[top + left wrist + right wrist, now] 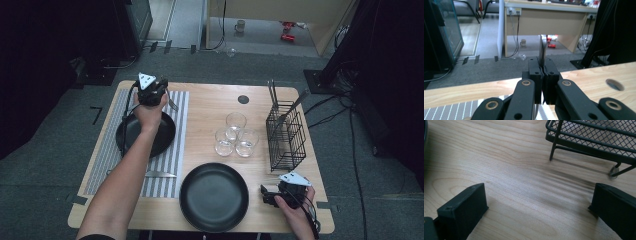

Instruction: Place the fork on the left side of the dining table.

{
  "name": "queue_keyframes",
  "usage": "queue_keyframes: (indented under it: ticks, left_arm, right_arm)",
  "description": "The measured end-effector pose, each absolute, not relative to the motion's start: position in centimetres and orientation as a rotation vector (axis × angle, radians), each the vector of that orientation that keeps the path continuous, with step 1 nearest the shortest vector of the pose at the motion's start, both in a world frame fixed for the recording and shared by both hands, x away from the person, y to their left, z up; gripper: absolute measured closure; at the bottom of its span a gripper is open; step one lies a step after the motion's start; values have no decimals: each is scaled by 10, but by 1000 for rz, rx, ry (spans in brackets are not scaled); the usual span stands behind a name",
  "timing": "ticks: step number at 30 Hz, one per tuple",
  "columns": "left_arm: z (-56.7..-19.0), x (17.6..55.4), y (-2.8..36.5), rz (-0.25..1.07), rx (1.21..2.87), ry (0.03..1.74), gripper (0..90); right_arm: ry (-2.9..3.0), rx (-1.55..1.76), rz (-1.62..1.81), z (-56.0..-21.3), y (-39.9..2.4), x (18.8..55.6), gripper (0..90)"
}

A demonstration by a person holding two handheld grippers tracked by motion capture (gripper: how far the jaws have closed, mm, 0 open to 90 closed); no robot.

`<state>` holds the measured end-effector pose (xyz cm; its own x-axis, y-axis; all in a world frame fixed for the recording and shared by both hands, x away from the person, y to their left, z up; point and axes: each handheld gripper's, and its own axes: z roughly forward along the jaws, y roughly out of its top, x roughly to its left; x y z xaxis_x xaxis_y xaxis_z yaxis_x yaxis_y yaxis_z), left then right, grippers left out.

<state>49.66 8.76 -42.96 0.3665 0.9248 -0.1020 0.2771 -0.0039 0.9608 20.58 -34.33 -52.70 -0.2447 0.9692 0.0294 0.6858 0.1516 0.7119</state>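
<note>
One plate [145, 135] lies on the placemat [115, 145] at left; three glasses [235, 135] stand between it and what seems a cutlery rack [286, 135].

Pale wood-grain table top [210, 102] showing light tan, with a small dark round hole [243, 99]. Grey-and-white striped cloth placemat [181, 125] running in narrow lines along its length. Two round matte black plates [214, 197] [162, 137] reading solid, no pattern. Three clear glass tumblers [235, 121] looking colourless. Black wire-mesh cutlery basket [286, 135] showing a fine diamond grid. Black left gripper [542, 65] pinching a dull silver metal utensil [542, 48]; black right gripper [267, 196] carrying a pale grey plate.
</note>
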Motion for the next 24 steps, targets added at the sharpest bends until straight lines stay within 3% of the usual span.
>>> queue_keyframes:
  ticks: [9,24]
  left_arm:
    - [-427,494,90,723,1550,1120,888]
    - [-429,502,93,683,1424,1173,888]
  right_arm:
    - [1996,1574,862,-527,-343,206,0]
    - [1996,1574,862,-527,-343,206,0]
